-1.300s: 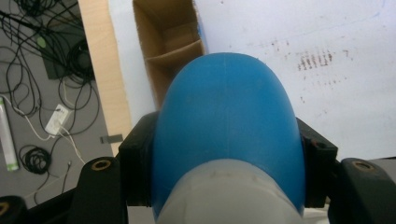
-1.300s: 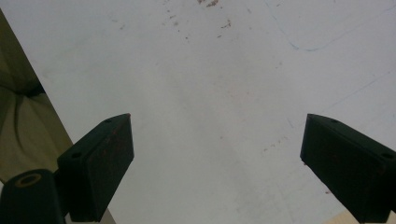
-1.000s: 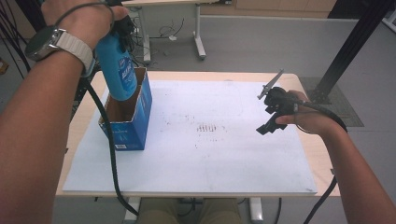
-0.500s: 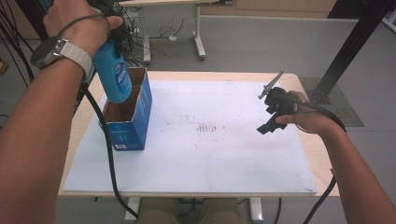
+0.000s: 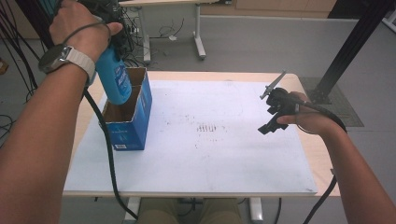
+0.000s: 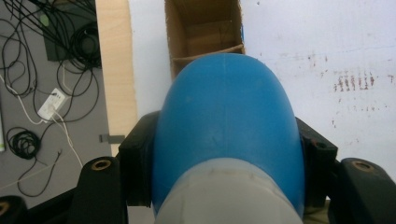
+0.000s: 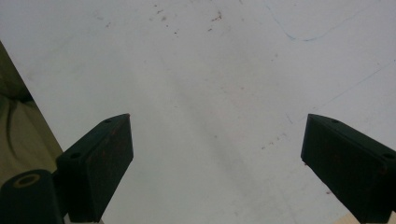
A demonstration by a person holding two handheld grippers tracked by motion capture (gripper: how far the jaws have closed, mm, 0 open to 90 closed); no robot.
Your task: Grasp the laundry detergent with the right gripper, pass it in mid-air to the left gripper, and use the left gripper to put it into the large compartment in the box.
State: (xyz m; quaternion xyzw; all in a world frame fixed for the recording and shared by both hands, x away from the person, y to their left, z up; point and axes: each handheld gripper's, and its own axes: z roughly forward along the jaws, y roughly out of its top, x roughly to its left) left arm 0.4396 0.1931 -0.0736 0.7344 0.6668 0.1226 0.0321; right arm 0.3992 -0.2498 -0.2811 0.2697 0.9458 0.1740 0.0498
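Observation:
My left gripper (image 5: 111, 22) is shut on a blue bottle (image 5: 115, 78) with a white label, held upright by its upper part. The bottle's base hangs at the mouth of an open blue cardboard box (image 5: 127, 131) that stands at the left of the white mat. In the left gripper view the black jaws clamp both sides of the blue bottle (image 6: 225, 126), and the box (image 6: 183, 29) lies open just beyond it. My right gripper (image 5: 271, 112) hovers low over the right side of the mat. It is open (image 7: 215, 154), with bare mat between its pads.
A white stained mat (image 5: 210, 140) covers most of the wooden table (image 5: 322, 158). The left gripper's cable (image 5: 108, 158) trails down over the front edge. Cables (image 6: 56, 60) lie on the floor at the left. A black post (image 5: 350, 46) stands at the right.
My left hand has come down and a little forward with the bottle, so its base now sits at the box's mouth. The right gripper has stayed where it was.

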